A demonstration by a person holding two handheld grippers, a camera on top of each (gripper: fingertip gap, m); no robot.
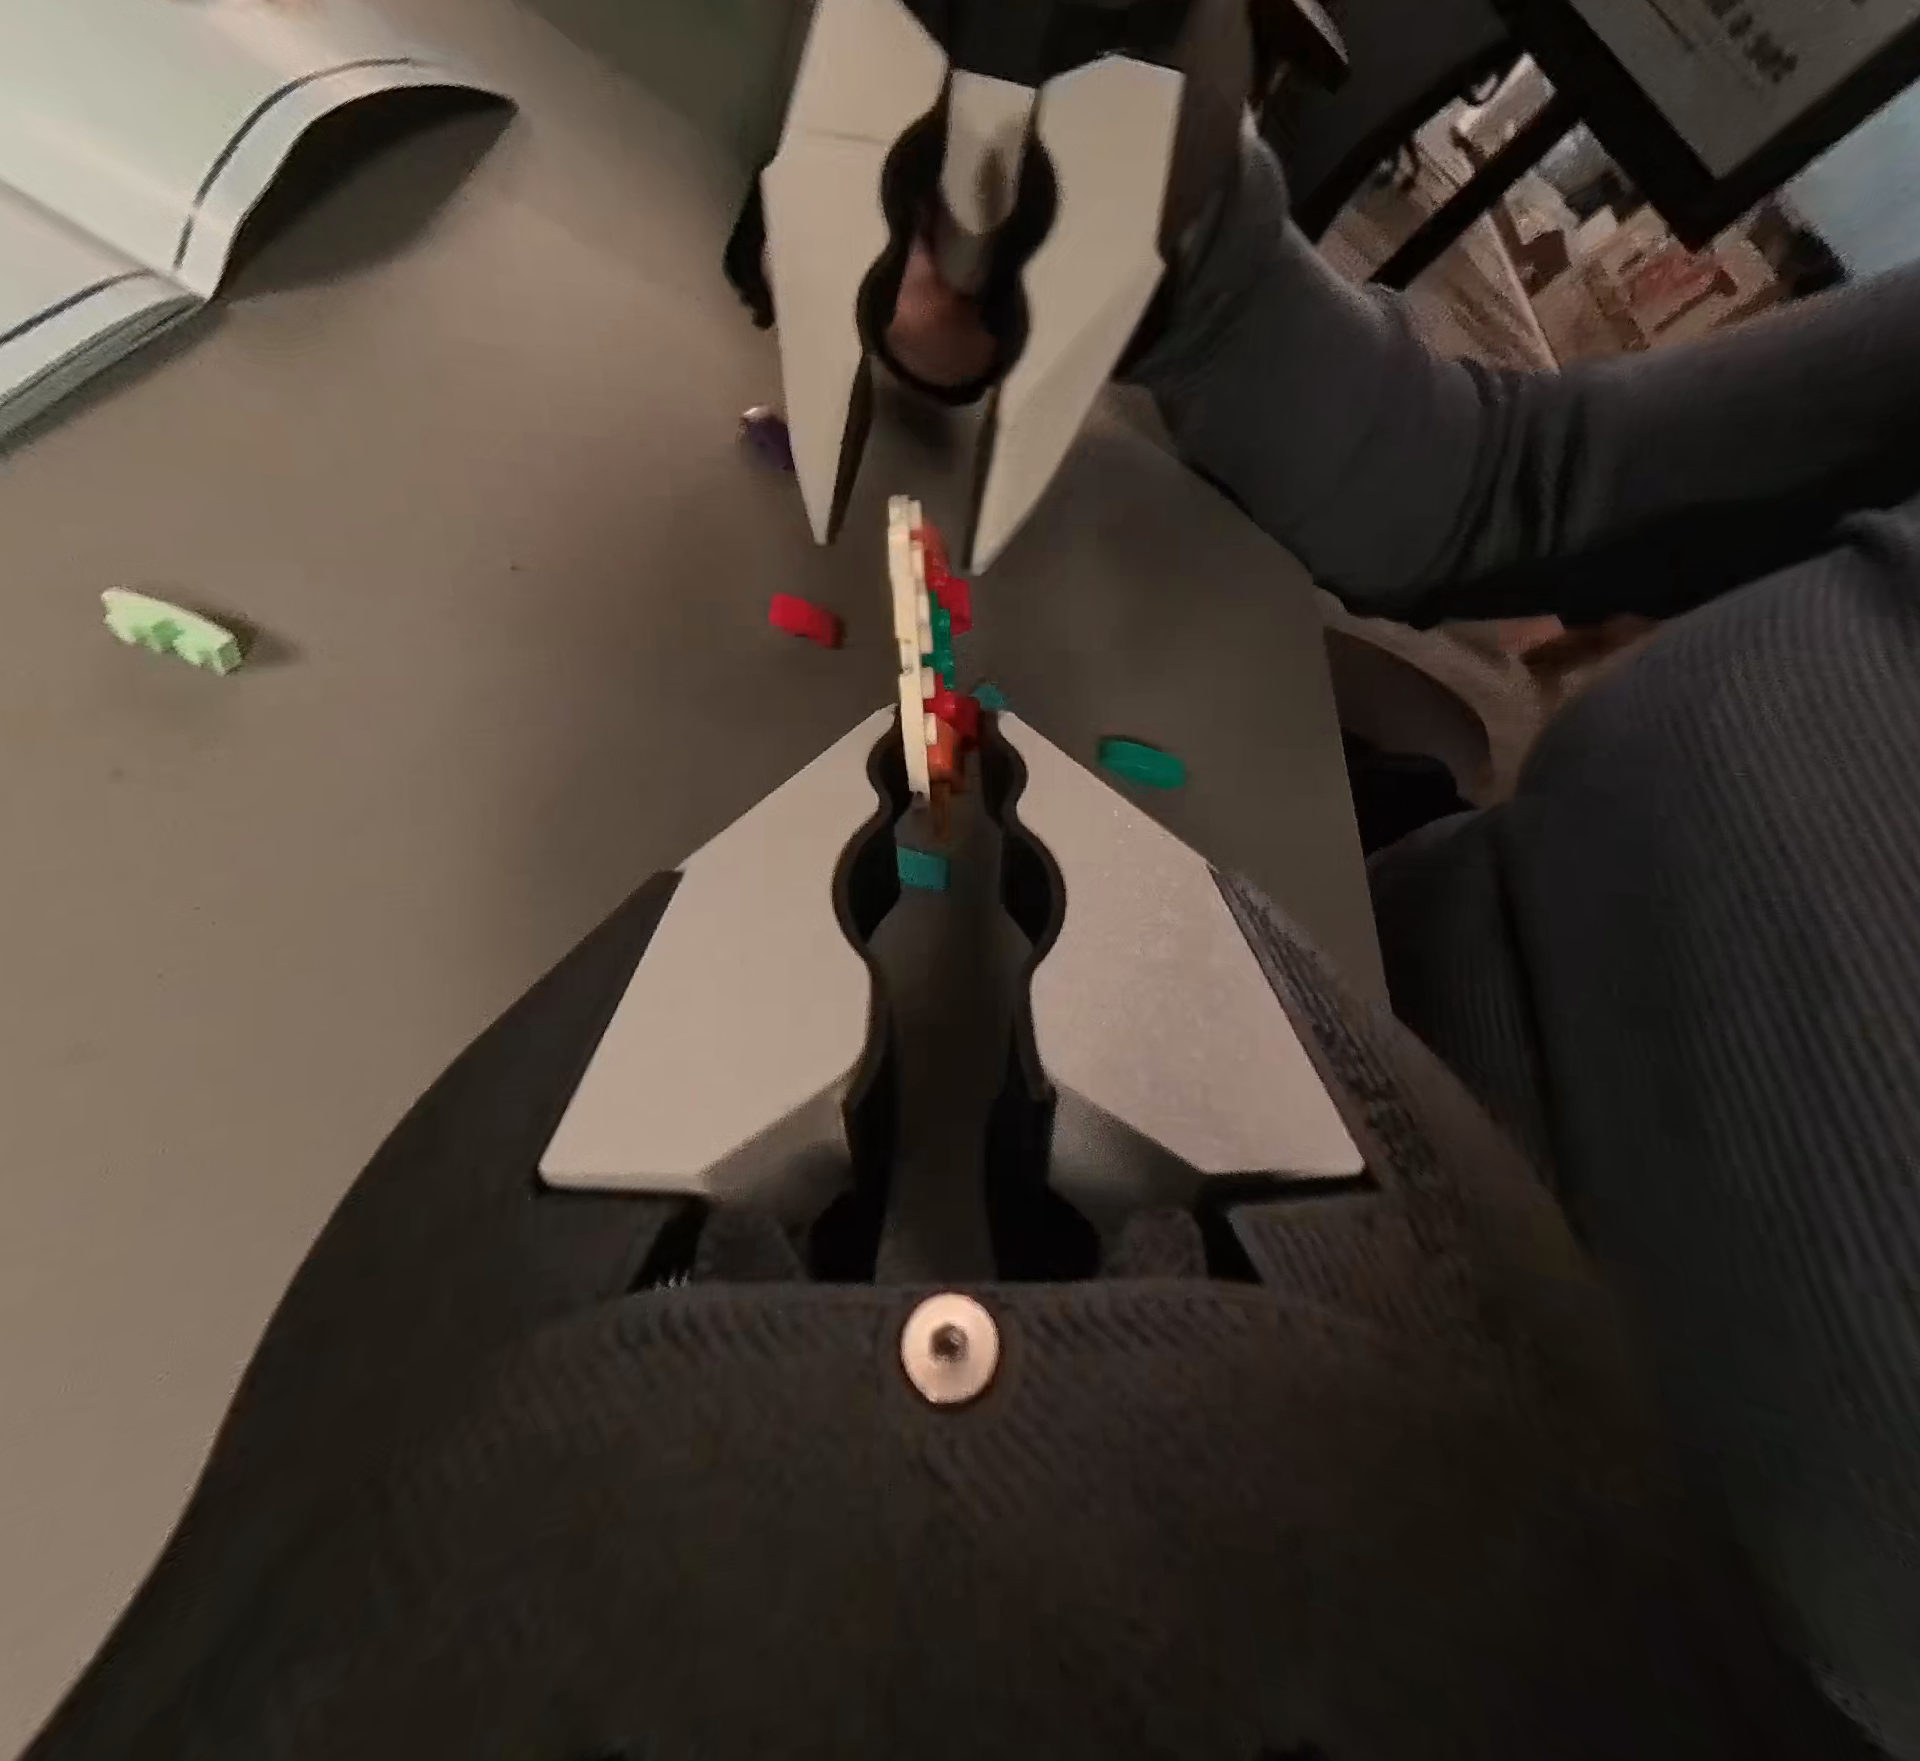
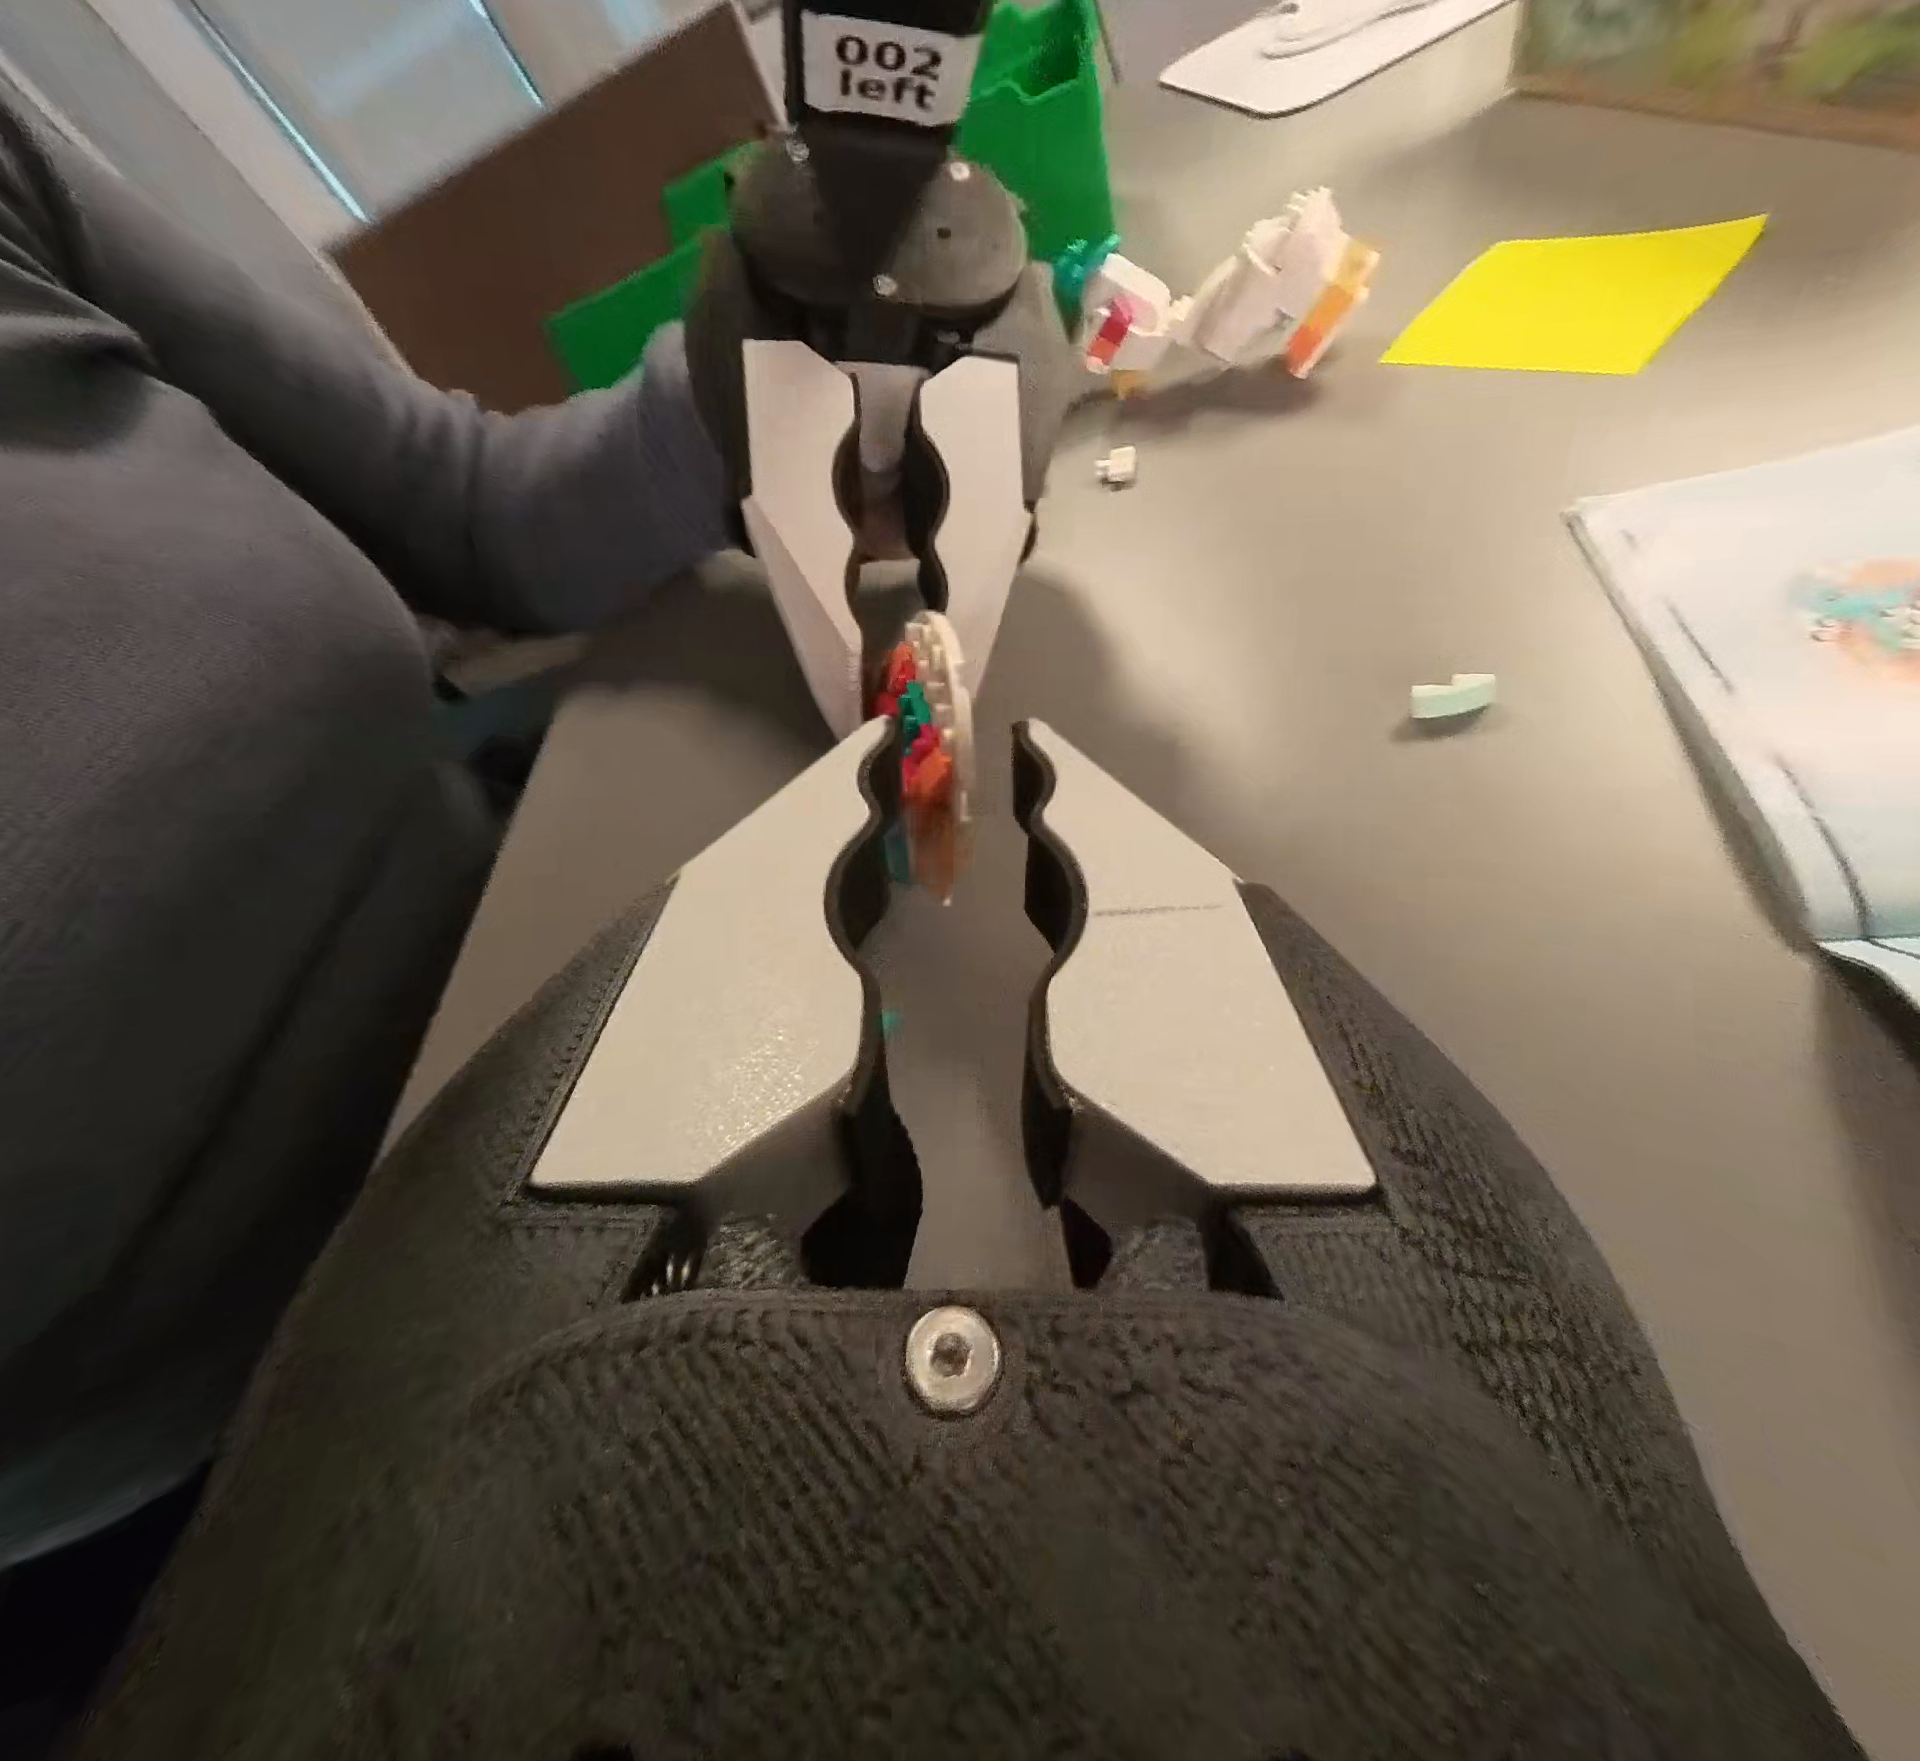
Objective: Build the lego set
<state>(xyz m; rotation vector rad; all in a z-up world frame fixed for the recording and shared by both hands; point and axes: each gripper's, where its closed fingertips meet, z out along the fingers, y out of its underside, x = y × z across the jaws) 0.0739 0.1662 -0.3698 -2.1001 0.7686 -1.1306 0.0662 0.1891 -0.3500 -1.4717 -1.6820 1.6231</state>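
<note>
Edgewise between the tips of the left gripper [image 1: 948, 724] sits a round white lego disc [image 1: 912, 641], its fingers pinched shut on the lower rim and holding it upright above the grey table [image 1: 468, 568]. Red, green and orange small pieces are studded onto one face of the disc. Facing it, the right gripper [image 2: 951, 724] stands with its jaws apart, straddling the disc's other end; whether either of its fingers [image 2: 1039, 776] touches the plate is hard to tell, since the near pad seems to lie right against the coloured side.

I judge the disc light and stiff, but the little pieces on it are only press-fitted and could pop off if squeezed across the studded face. The safer hold is across the bare rim, gripping thin and firm, with pressure kept off the decorations.

Loose on the table nearby are a red piece [image 1: 805, 620], a teal piece [image 1: 1141, 764] and a pale green piece [image 1: 171, 631]. Farther off lie the open instruction booklet [image 2: 1766, 672], a partly built white model [image 2: 1226, 298] and a yellow sheet [image 2: 1579, 293].
</note>
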